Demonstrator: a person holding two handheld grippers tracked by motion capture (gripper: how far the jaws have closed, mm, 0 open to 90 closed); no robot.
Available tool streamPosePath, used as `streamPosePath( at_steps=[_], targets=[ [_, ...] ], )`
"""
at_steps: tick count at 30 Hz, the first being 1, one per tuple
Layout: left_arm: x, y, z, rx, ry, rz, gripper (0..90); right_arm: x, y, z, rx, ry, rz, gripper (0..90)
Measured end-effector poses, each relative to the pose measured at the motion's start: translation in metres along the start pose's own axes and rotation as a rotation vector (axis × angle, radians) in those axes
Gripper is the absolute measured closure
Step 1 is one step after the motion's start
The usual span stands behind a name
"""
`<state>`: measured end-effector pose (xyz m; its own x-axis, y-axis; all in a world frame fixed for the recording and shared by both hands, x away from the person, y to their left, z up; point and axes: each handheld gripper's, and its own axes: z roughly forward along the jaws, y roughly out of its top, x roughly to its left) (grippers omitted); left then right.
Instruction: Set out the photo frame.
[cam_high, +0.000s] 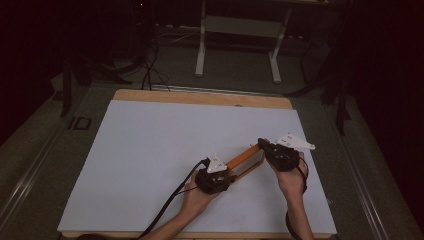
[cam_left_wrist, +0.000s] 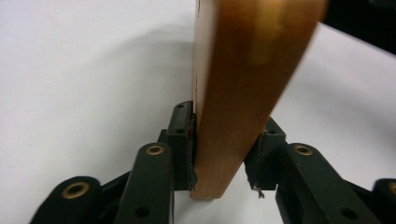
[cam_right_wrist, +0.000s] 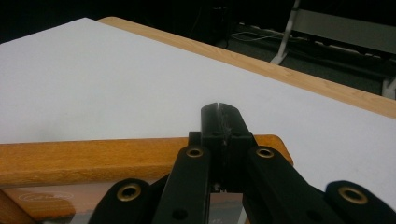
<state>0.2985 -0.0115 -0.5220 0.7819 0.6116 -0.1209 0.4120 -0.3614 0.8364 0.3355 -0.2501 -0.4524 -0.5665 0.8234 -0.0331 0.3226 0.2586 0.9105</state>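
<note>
Nearest the camera, the person's forearms enter at six o'clock. At five o'clock of the white surface (cam_high: 150, 150), the left gripper (cam_high: 214, 180) has its fingers (cam_left_wrist: 183, 140) clamped on one end of a wooden frame (cam_high: 245, 157). Toward one o'clock, the right gripper (cam_high: 280, 155) sits over the far end; its fingers (cam_right_wrist: 219, 121) look pressed together, though what they pinch is hidden. Holding both ends likely steadies the frame. No containers appear.

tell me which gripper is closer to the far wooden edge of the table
Right. The right gripper grips the wooden frame at its far end, closer to the table's far wooden edge. The left gripper clamps the frame's near end, farther back toward the person.
</note>
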Motion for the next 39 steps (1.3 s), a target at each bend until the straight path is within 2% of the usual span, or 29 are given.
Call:
streamPosePath(
  at_steps=[3, 5, 9, 11, 12, 14, 16, 17, 18, 21, 23, 24, 28, 34, 37, 39],
  targets=[
    [0.006, 0.003, -0.005, 0.013, -0.018, -0.027, 68.9, 0.0, 0.0, -0.003, 0.001, -0.009, 0.001, 84.3],
    [0.009, 0.007, -0.011, 0.019, -0.027, -0.026, 69.1, -0.002, 0.001, -0.007, 0.0, -0.001, -0.001, 80.8],
    [0.016, 0.023, -0.029, 0.041, -0.036, 0.023, 69.2, -0.003, 0.005, -0.016, -0.012, 0.014, -0.007, 74.3],
    [0.019, 0.028, -0.035, 0.041, -0.046, 0.027, 69.1, -0.003, 0.006, -0.017, -0.01, 0.02, -0.011, 71.6],
    [0.026, 0.038, -0.045, 0.055, -0.071, 0.038, 69.2, -0.002, 0.008, -0.019, -0.001, 0.052, -0.028, 66.4],
    [0.033, 0.047, -0.056, 0.062, -0.094, 0.054, 69.1, 0.0, 0.009, -0.02, 0.005, 0.075, -0.05, 61.7],
    [0.038, 0.056, -0.065, 0.074, -0.119, 0.082, 69.1, 0.002, 0.01, -0.019, 0.012, 0.1, -0.052, 53.2],
    [0.038, 0.056, -0.065, 0.074, -0.119, 0.082, 69.1, 0.002, 0.01, -0.018, 0.019, 0.116, -0.05, 50.1],
    [0.043, 0.064, -0.073, 0.084, -0.136, 0.115, 69.1, 0.003, 0.01, -0.017, 0.019, 0.127, -0.052, 47.7],
    [0.048, 0.073, -0.08, 0.103, -0.165, 0.144, 69.2, 0.006, 0.01, -0.014, 0.024, 0.179, -0.066, 43.2],
    [0.05, 0.076, -0.083, 0.115, -0.18, 0.159, 69.2, 0.008, 0.01, -0.013, 0.026, 0.196, -0.075, 42.0],
    [0.051, 0.078, -0.085, 0.119, -0.187, 0.17, 69.2, 0.011, 0.01, -0.013, 0.034, 0.232, -0.095, 40.2],
    [0.049, 0.083, -0.088, 0.141, -0.208, 0.226, 69.1, 0.019, 0.012, -0.01, 0.044, 0.293, -0.136, 38.0],
    [0.04, 0.089, -0.09, 0.163, -0.234, 0.351, 69.1, 0.028, 0.01, -0.001, 0.063, 0.374, -0.172, 32.3],
    [0.037, 0.089, -0.09, 0.157, -0.241, 0.378, 68.9, 0.034, 0.009, 0.004, 0.065, 0.415, -0.197, 30.5],
    [0.038, 0.089, -0.089, 0.149, -0.243, 0.372, 68.9, 0.037, 0.009, 0.006, 0.071, 0.436, -0.207, 31.2]
  ],
)
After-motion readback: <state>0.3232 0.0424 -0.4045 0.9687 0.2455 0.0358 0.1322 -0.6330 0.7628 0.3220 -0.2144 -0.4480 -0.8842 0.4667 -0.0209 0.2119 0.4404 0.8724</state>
